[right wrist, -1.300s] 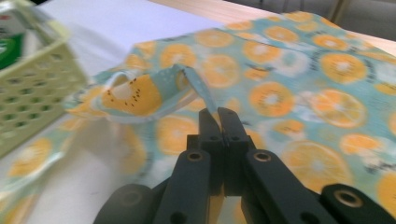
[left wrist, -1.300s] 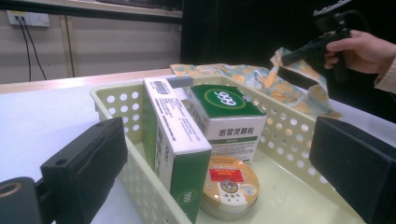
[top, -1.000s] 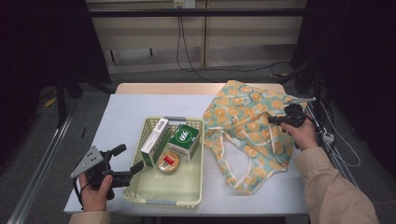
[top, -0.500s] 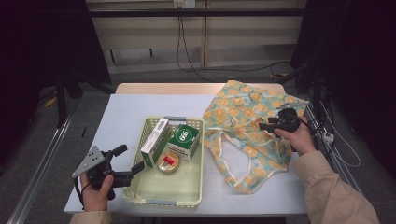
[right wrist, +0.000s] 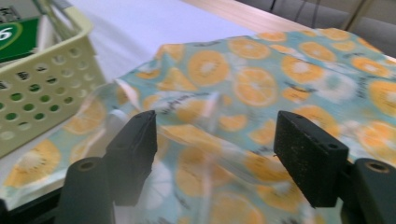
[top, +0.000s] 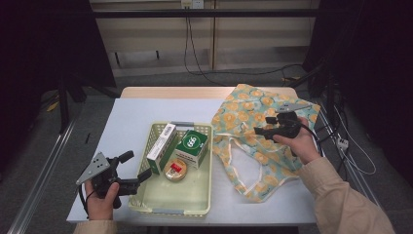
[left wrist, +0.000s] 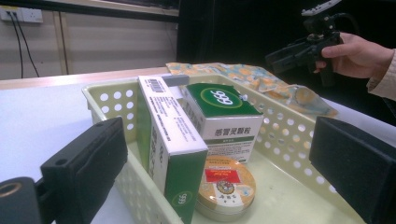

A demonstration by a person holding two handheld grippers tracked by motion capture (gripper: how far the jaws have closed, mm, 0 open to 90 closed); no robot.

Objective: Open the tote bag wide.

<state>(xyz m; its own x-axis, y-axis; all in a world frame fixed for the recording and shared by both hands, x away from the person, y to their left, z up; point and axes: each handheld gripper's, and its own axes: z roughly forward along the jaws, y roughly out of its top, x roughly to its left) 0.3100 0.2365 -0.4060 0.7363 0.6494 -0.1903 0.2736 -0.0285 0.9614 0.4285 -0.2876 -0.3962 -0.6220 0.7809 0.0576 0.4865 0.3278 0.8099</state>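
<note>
Right gripper [top: 265,126] held above the orange-print tote bag [top: 253,126], which lies flat on the right part of the white table [top: 131,117], its handles toward the near edge; jaws spread wide, nothing between them, pointing left toward the basket. In the right gripper view the bag's cloth [right wrist: 261,88] lies under and beyond the open jaws, blurred near the bottom, so contact with the fabric cannot be told. Left gripper [top: 134,170] held low at the near left corner of the table, just beside the pale green perforated basket [top: 170,207]; jaws spread, empty, aimed into the basket. Basket sits mid-table, its right wall touching or just beside the bag's edge. Inside it: a long white-and-green carton [top: 161,141] standing on its edge along the left side, a green-topped medicine box [top: 192,146] to its right, and a round gold tin with a red label [top: 176,170] lying flat in front of the two, touching the carton in the left gripper view [left wrist: 226,186].
</note>
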